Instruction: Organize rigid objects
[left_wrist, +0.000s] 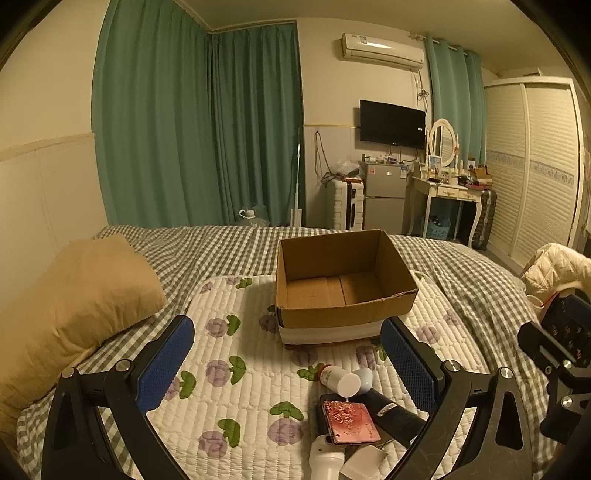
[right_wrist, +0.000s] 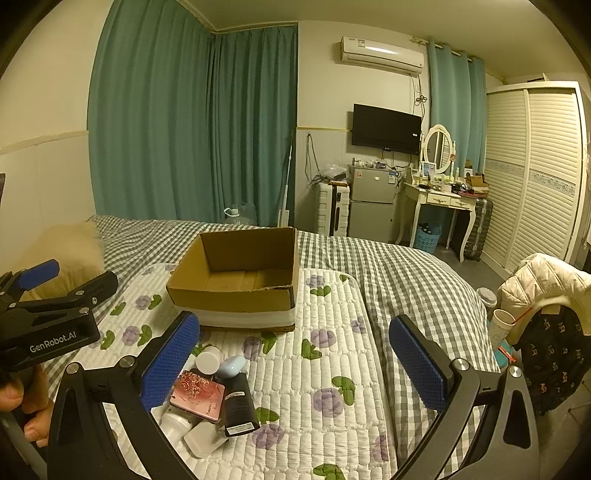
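An empty open cardboard box (left_wrist: 343, 284) (right_wrist: 240, 280) stands on a white floral quilted pad (left_wrist: 240, 369) (right_wrist: 325, 369) on the bed. In front of it lies a pile: a white-capped pill bottle (left_wrist: 338, 380) (right_wrist: 207, 362), a pale blue item (left_wrist: 364, 380) (right_wrist: 232, 365), a pink patterned case (left_wrist: 349, 421) (right_wrist: 199, 397), a black tube (left_wrist: 395, 415) (right_wrist: 238, 406) and white items (left_wrist: 327, 458) (right_wrist: 177, 424). My left gripper (left_wrist: 288, 365) is open above the pad, the pile between its fingers at lower right. My right gripper (right_wrist: 295, 362) is open, the pile by its left finger.
A tan pillow (left_wrist: 74, 302) lies at the bed's left. The bed has a grey checked cover (right_wrist: 406, 280). A chair with a puffy jacket (right_wrist: 543, 277) and dark bag stands at the right, with cups beside it. A fridge, dresser and wardrobe stand at the far wall.
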